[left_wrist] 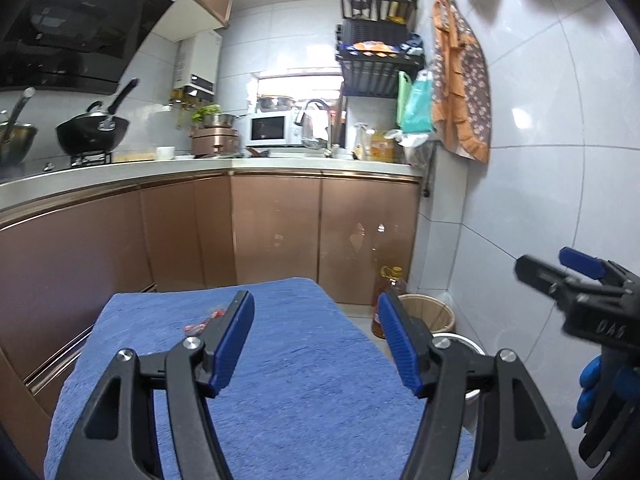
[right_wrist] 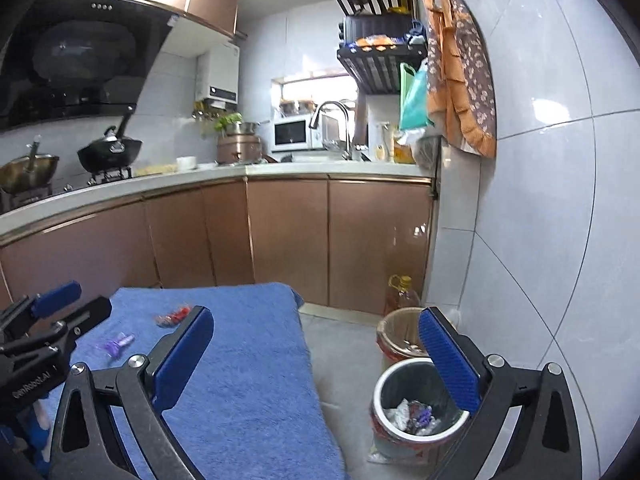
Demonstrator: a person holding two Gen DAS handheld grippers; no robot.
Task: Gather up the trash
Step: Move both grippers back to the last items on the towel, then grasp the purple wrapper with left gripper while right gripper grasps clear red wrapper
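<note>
A red wrapper and a purple wrapper lie on the blue towel at its far left. In the left wrist view only the red wrapper shows, partly behind a finger. A grey trash bin with crumpled wrappers inside stands on the floor right of the towel. My left gripper is open and empty above the towel. My right gripper is open and empty, held between the towel's right edge and the bin.
A wooden-look basket bin and an oil bottle stand behind the grey bin by the tiled wall. Brown cabinets with a cluttered counter run across the back and left.
</note>
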